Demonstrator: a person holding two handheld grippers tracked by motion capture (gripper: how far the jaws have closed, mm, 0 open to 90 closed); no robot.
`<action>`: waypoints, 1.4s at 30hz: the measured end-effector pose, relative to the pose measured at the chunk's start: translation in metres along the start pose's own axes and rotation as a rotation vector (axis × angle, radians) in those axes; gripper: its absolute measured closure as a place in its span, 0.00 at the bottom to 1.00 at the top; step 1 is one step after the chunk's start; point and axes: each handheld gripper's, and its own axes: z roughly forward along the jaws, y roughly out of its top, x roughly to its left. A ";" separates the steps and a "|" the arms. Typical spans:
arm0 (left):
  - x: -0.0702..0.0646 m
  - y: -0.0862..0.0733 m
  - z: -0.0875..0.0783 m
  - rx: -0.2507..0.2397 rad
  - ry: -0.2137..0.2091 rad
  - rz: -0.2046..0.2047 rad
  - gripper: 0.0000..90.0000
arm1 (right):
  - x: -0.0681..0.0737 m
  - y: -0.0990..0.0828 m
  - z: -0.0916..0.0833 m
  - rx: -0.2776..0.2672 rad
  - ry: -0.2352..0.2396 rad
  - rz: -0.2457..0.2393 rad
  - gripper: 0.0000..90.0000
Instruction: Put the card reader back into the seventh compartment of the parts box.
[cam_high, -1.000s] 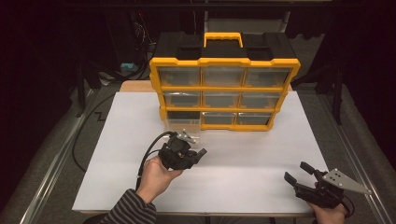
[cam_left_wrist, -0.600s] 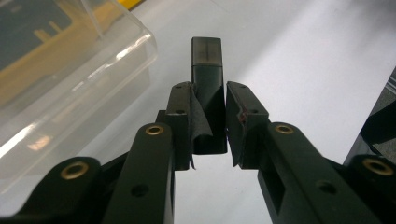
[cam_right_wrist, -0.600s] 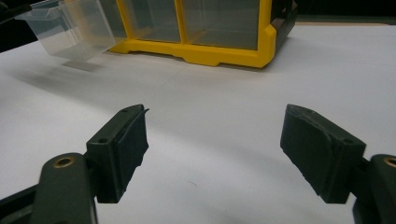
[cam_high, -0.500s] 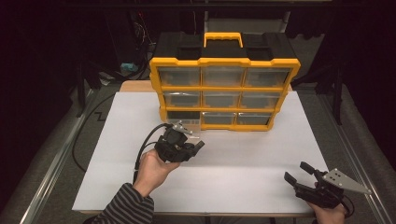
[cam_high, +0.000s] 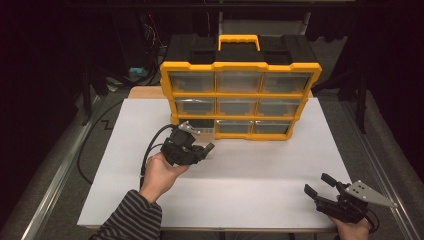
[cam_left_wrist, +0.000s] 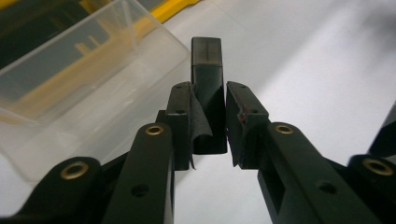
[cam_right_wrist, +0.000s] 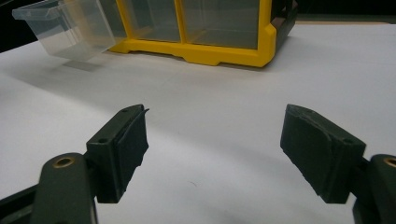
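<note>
From the high view, you are holding the left gripper (cam_high: 202, 149) just in front of the yellow organizer's (cam_high: 240, 95) bottom-left slot, while the right gripper (cam_high: 320, 186) is resting wide open at the table's (cam_high: 260, 175) near right corner. In the left gripper view, your jaws are clamping a small black block (cam_left_wrist: 208, 93) beside the pulled-out clear drawer (cam_left_wrist: 88, 84). In the right gripper view, your jaws are standing wide apart with nothing between them, the clear drawer (cam_right_wrist: 65, 28) lying well ahead.
</note>
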 end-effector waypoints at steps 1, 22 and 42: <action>0.001 0.001 -0.001 -0.004 -0.004 -0.002 0.81 | 0.000 0.000 0.000 -0.001 0.000 0.000 0.26; 0.032 0.026 0.012 0.028 0.061 -0.047 0.81 | 0.000 0.000 0.000 -0.002 0.003 -0.001 0.26; 0.045 0.027 0.028 0.074 0.078 -0.057 0.80 | 0.000 0.000 0.000 -0.002 0.006 0.000 0.26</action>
